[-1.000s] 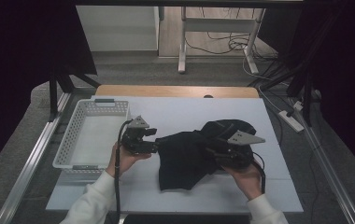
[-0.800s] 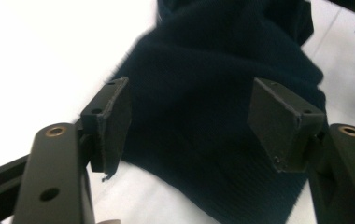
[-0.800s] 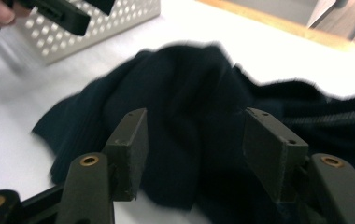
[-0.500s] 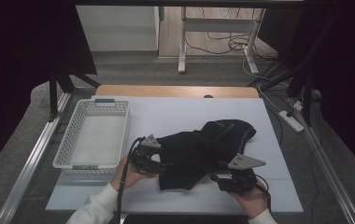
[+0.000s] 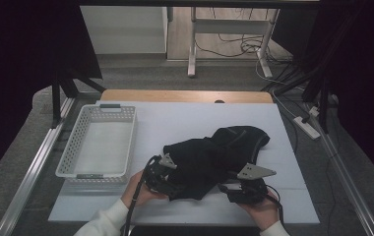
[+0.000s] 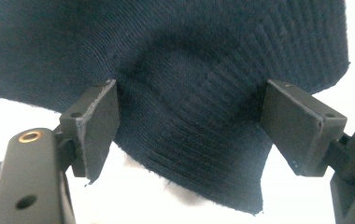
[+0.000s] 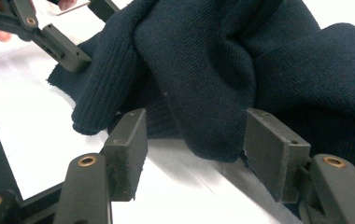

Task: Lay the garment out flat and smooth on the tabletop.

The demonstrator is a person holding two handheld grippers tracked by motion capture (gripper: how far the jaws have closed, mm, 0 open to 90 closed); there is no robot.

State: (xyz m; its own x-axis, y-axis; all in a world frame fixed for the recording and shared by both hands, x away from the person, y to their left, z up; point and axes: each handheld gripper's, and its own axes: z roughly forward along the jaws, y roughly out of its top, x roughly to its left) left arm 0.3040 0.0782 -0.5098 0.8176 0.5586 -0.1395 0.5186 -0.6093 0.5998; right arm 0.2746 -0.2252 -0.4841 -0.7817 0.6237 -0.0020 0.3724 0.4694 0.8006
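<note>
A dark navy knitted garment (image 5: 214, 152) lies crumpled on the white table (image 5: 185, 123), toward the front right. My left gripper (image 5: 174, 183) is at its front left edge, open. In the left gripper view the ribbed hem (image 6: 194, 154) sits between the wide-apart jaws of the left gripper (image 6: 189, 123). My right gripper (image 5: 229, 188) is at the garment's front right edge, also open. In the right gripper view a hanging fold (image 7: 203, 126) drops between the jaws of the right gripper (image 7: 196, 142), and the left gripper (image 7: 49, 39) shows at top left.
A white perforated basket (image 5: 68, 147) with nothing in it stands at the table's left. A wooden strip (image 5: 185, 96) runs along the far edge. Metal rails (image 5: 32, 167) flank the table. Cables and a power strip (image 5: 307, 125) lie on the floor to the right.
Both grippers have drawn back toward the near edge of the table, the right one coming down off the top of the garment. The garment now spreads lower and wider.
</note>
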